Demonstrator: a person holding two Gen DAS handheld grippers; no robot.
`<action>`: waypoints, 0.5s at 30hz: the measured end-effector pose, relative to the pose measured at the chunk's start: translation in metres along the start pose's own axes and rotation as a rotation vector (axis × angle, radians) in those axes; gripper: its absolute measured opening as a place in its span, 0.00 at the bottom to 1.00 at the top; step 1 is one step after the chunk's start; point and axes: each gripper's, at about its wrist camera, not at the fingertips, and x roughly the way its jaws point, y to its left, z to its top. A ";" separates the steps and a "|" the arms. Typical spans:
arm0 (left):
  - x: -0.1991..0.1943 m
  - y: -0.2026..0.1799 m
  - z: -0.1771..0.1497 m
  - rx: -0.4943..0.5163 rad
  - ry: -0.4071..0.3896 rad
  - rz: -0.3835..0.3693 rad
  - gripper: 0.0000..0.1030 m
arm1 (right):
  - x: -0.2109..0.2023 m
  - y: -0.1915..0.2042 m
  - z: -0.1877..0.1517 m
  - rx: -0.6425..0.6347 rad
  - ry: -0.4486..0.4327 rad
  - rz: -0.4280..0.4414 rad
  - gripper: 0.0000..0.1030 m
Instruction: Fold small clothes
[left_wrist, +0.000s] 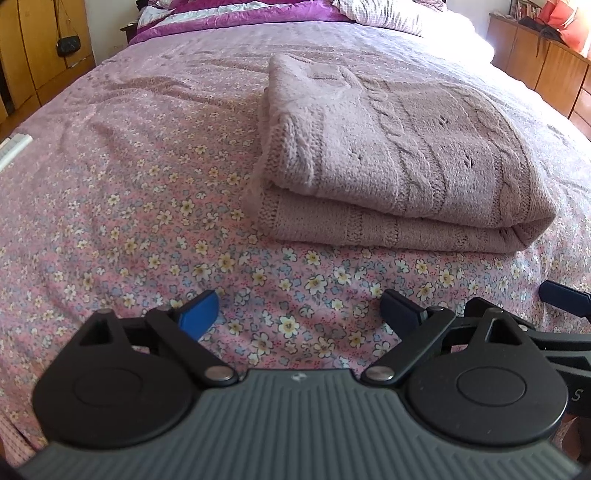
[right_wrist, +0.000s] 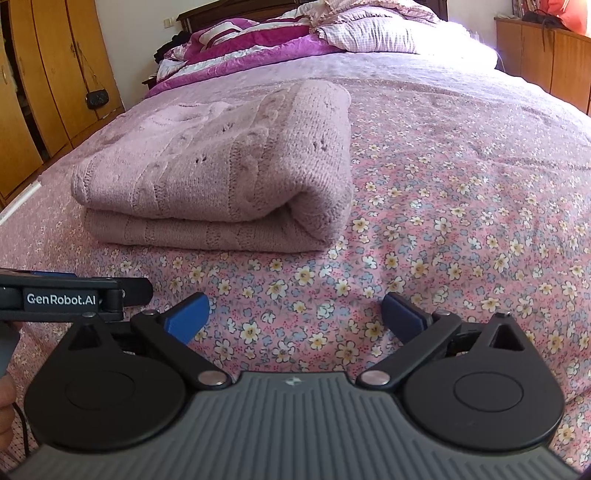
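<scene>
A dusty-pink cable-knit sweater (left_wrist: 399, 162) lies folded in a thick rectangle on the floral bedsheet (left_wrist: 147, 206); it also shows in the right wrist view (right_wrist: 221, 166). My left gripper (left_wrist: 299, 314) is open and empty, just short of the sweater's near edge. My right gripper (right_wrist: 295, 314) is open and empty, in front of the sweater's right fold. The right gripper's finger (left_wrist: 565, 299) shows at the left view's right edge. The left gripper's body (right_wrist: 74, 295) shows at the right view's left edge.
Purple and white bedding (right_wrist: 258, 40) and a checked pillow (right_wrist: 373, 33) are piled at the head of the bed. Wooden wardrobes (right_wrist: 48, 81) with a hanging black purse (right_wrist: 96, 99) stand left. A wooden cabinet (right_wrist: 546, 62) stands right.
</scene>
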 end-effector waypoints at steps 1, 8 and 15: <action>0.000 0.000 0.000 0.000 0.000 -0.001 0.93 | 0.000 0.000 0.000 0.001 0.000 0.001 1.00; 0.001 0.000 0.000 0.001 0.000 -0.001 0.93 | 0.001 0.000 0.000 -0.002 -0.004 0.000 1.00; 0.001 0.000 0.000 0.001 0.001 0.001 0.93 | 0.001 0.001 -0.001 -0.002 -0.004 0.000 1.00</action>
